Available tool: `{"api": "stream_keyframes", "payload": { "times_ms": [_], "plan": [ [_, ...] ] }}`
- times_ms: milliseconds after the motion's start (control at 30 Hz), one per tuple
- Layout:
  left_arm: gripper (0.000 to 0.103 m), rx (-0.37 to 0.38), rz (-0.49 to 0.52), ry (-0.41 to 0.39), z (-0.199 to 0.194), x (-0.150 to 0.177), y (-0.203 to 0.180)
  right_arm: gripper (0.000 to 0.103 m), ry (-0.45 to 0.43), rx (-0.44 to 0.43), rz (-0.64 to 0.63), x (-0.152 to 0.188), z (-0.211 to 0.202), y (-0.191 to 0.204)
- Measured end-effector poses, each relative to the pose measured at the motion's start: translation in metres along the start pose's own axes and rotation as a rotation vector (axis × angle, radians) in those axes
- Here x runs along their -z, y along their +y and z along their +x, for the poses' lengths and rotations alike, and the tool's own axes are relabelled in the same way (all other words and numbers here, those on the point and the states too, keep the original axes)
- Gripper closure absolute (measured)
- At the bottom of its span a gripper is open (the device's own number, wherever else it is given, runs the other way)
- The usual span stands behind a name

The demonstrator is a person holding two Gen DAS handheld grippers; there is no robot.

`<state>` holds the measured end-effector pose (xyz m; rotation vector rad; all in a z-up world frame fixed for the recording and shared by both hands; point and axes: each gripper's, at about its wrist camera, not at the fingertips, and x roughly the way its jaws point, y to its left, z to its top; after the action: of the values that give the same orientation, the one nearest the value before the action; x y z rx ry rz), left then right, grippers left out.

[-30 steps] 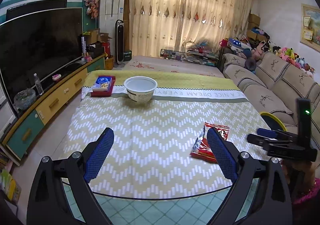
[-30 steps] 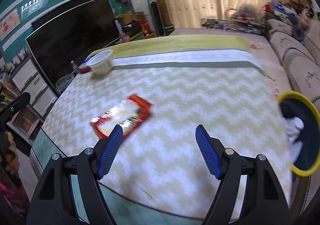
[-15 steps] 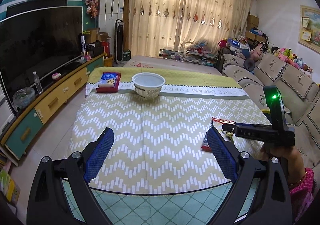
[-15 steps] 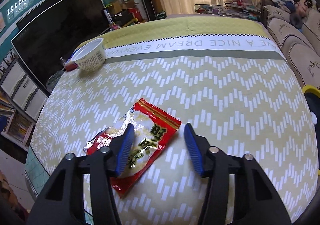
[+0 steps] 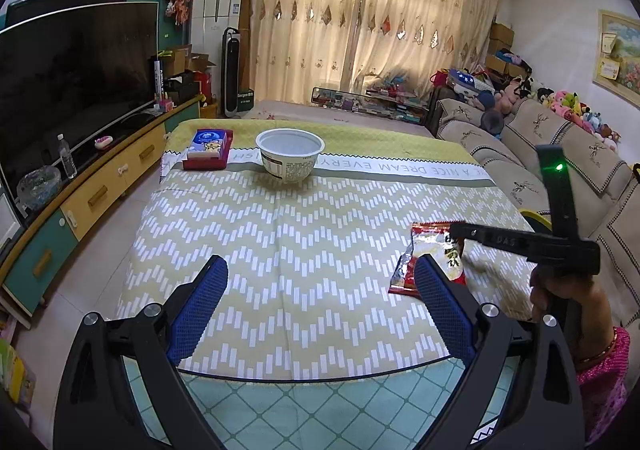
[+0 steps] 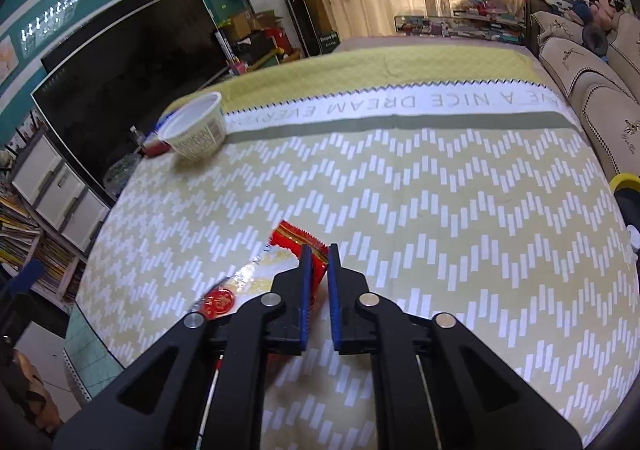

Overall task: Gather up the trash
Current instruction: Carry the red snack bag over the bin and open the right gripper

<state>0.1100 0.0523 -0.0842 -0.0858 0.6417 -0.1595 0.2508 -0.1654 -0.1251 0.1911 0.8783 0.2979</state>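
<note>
A red and silver snack wrapper lies on the zigzag tablecloth near the table's front right. My right gripper comes down on its far red corner; its jaws are closing tight, with the wrapper's edge pinched between the blue pads. From the left wrist view, the same wrapper shows with the right gripper on its top edge. My left gripper hovers open over the table's near edge, holding nothing. A white empty paper bowl stands upright at the far side of the table.
A tissue box in a red tray sits left of the bowl. A yellow-rimmed bin stands off the table's right side, by the sofa. A TV cabinet runs along the left. A hand and pink sleeve hold the right gripper.
The right gripper moved down and onto the wrapper and its jaws went from wide open to shut on the wrapper's corner. The left gripper stayed open and nearly still.
</note>
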Motion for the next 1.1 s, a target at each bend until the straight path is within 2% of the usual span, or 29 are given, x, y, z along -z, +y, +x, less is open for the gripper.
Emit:
{"api": "stream_keyframes", "payload": {
  "times_ms": [300,600,800,1100],
  "plan": [
    [0.01,0.013,0.026,0.012,0.004,0.001,-0.015,0.098,-0.099,-0.012,0.027,-0.007,-0.041,-0.012],
    [0.01,0.022,0.057,0.032,0.01,0.001,-0.034,0.098,-0.193,0.045,0.046,-0.01,-0.081,-0.041],
    [0.01,0.029,0.059,0.033,0.014,-0.002,-0.043,0.098,-0.256,0.16,0.061,-0.014,-0.11,-0.075],
    [0.01,0.046,0.075,0.064,0.031,-0.004,-0.063,0.098,-0.319,0.386,0.145,-0.012,-0.151,-0.159]
  ]
}}
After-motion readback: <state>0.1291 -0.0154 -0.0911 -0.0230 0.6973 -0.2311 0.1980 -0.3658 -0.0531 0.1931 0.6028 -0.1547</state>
